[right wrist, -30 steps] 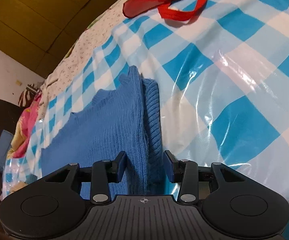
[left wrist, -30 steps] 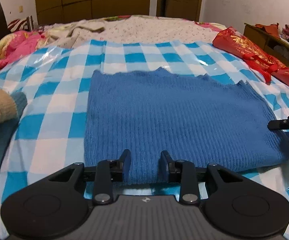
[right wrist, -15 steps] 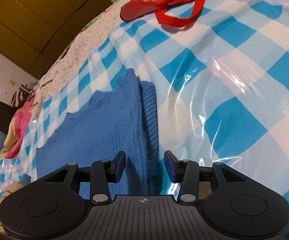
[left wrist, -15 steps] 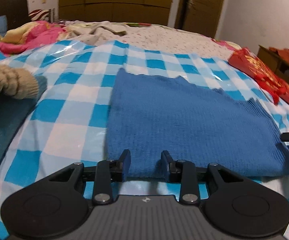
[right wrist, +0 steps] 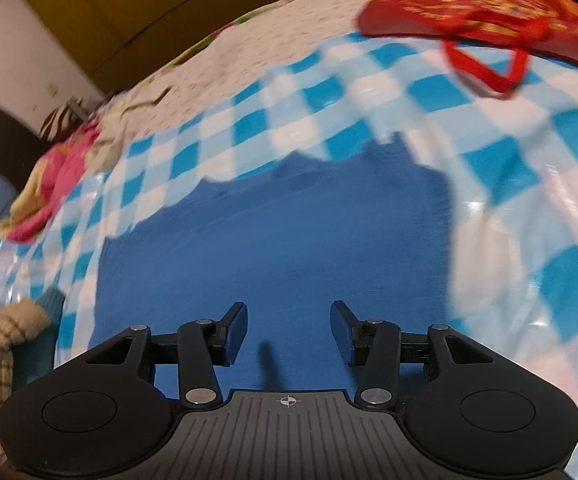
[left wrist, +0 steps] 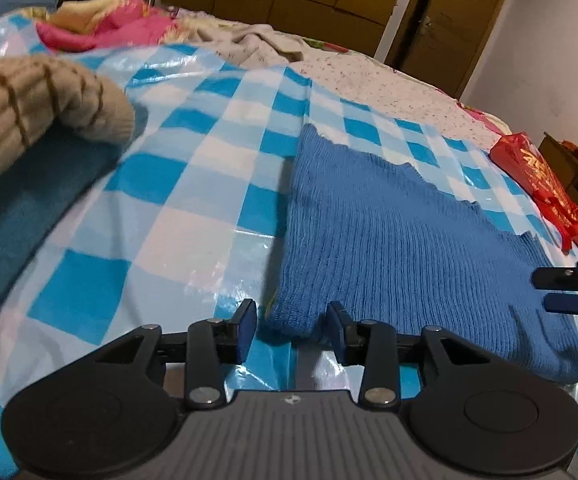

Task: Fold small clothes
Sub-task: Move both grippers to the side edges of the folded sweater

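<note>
Checked sheet, blue knit under hand-held gripper

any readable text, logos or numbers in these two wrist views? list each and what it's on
No text can be quoted.
Glossy red carrier bag with gold print: gold markings, too blurred and warped to read.
Left gripper: small pale emblem on its black ribbed body, no letters.
Right gripper: crosshair symbol on its body, no letters.
Blue ribbed knit sweater: no label visible.
</note>
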`<action>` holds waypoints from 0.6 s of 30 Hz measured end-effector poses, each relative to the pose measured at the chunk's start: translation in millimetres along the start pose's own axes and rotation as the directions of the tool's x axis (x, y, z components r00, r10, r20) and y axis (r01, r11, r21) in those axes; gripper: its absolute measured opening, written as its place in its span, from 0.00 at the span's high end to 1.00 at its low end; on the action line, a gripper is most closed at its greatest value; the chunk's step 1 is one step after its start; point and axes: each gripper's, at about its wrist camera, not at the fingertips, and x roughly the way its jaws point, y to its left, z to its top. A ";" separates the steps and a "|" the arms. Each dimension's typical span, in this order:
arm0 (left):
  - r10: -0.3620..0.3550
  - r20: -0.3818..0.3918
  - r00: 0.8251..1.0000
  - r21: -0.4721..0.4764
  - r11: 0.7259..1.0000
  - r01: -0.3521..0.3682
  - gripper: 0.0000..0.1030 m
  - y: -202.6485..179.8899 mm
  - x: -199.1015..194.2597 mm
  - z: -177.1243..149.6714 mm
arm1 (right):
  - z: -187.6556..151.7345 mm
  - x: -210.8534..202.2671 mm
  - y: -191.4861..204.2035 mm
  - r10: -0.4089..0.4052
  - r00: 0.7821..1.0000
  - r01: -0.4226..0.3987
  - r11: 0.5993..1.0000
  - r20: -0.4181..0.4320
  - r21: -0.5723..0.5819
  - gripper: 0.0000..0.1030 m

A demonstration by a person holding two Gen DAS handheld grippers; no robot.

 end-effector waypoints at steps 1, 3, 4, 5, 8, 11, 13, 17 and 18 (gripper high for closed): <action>-0.006 0.003 1.000 -0.001 1.000 0.006 0.54 0.3 -0.5 0.0 | -0.3 2.5 5.2 -0.003 1.000 0.003 1.000 -0.006 -0.011 0.56; -0.011 0.009 1.000 0.009 1.000 0.011 0.53 -0.3 -0.9 -0.5 | -0.8 8.1 11.3 -0.017 1.000 0.017 1.000 -0.016 -0.020 0.56; -0.008 0.006 1.000 0.016 1.000 0.008 0.53 -0.9 0.4 -1.2 | -2.0 9.3 11.5 -0.028 0.999 0.028 0.999 -0.015 -0.018 0.56; -0.009 0.001 1.000 0.020 1.000 0.009 0.53 -1.2 2.1 -1.8 | -3.1 10.3 10.1 -0.040 0.999 0.040 0.999 -0.014 -0.014 0.56; -0.014 -0.001 1.000 0.010 1.000 0.014 0.52 0.3 3.6 -2.6 | -8.5 8.3 -2.1 -0.075 0.997 0.076 0.997 -0.015 0.019 0.56; -0.034 0.000 0.999 -0.012 0.999 0.034 0.51 3.9 2.4 -2.8 | -15.5 1.9 -18.3 -0.081 0.997 0.081 0.994 -0.006 0.066 0.56; -0.045 -0.002 0.999 -0.028 0.999 0.045 0.51 5.9 2.1 -2.9 | -20.1 -2.3 -24.8 -0.086 0.996 0.086 0.992 -0.004 0.090 0.56; -0.046 -0.002 0.999 -0.026 0.999 0.046 0.48 4.5 3.1 -4.6 | -23.3 -12.5 -29.4 -0.094 0.995 0.092 0.991 0.015 0.102 0.56; -0.043 -0.001 0.999 -0.020 0.999 0.043 0.47 3.5 3.4 -5.0 | -23.1 -14.0 -30.3 -0.098 0.995 0.095 0.990 0.018 0.102 0.56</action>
